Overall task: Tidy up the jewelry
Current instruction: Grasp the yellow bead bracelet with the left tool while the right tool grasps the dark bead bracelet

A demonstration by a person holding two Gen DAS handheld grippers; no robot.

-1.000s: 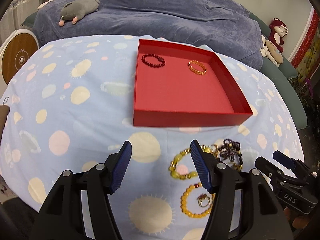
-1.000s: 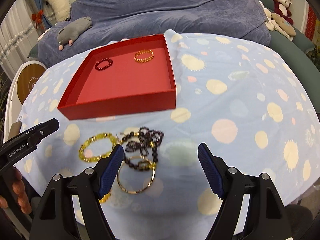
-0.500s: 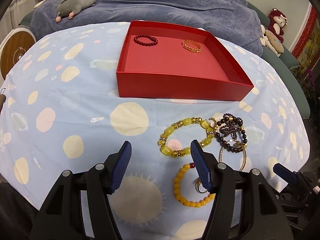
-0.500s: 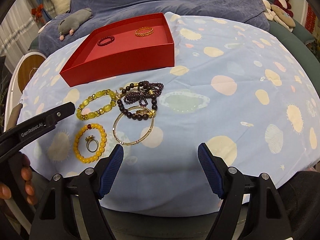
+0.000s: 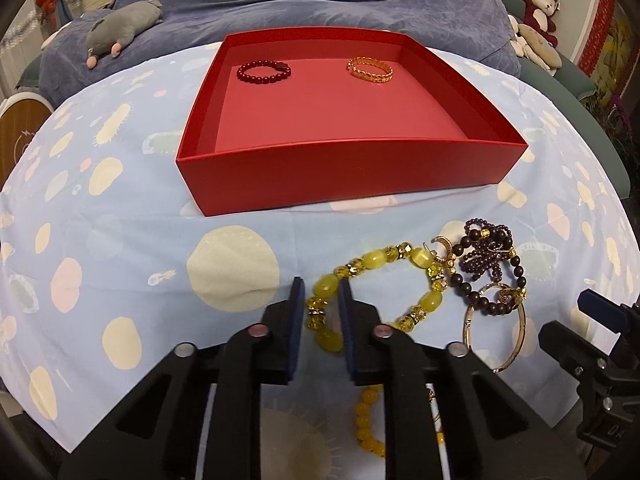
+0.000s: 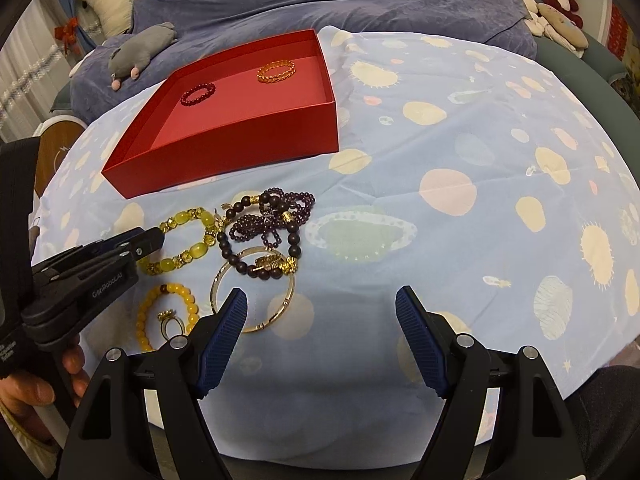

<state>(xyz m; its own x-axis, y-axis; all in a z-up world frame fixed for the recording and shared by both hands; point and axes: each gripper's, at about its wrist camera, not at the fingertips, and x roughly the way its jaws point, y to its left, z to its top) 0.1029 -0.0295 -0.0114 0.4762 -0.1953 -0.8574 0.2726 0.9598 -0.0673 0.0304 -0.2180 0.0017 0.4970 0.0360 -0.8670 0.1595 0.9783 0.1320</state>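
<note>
The left gripper (image 5: 320, 312) is down on the spotted cloth (image 5: 120, 240), just in front of the red box (image 5: 348, 176), and its two blue pads are drawn in close around the near-left arc of the yellow bead bracelet (image 5: 380, 280). A bead or two sit right in the gap. Are the pads actually biting? From the left wrist view I cannot tell; a sliver of space shows on either side, so call it closing on the beads, not a sure pinch.

The bracelet lies flat in front of the box's near wall, an oval loop whose long axis runs from the gripper's tips up and away to the right, toward the tangle of dark purple beads (image 5: 488, 256) that its far end touches. The fingers straddle the strand crosswise, which is what a lift wants.

The right gripper (image 6: 320, 320) hangs spread wide, holding nothing, in front of the box and off to the right of the pile, with the gold bangle (image 6: 256, 292) just beyond its left pad. The left one is plainly nearer the yellow loop (its nose sits right on the strand in the right wrist view).

Inside the box, against the far wall, lie a dark red bead bracelet (image 5: 264, 72) and a gold chain bracelet (image 5: 370, 69), well apart. My read: the carry goes straight forward over the near wall.
</note>
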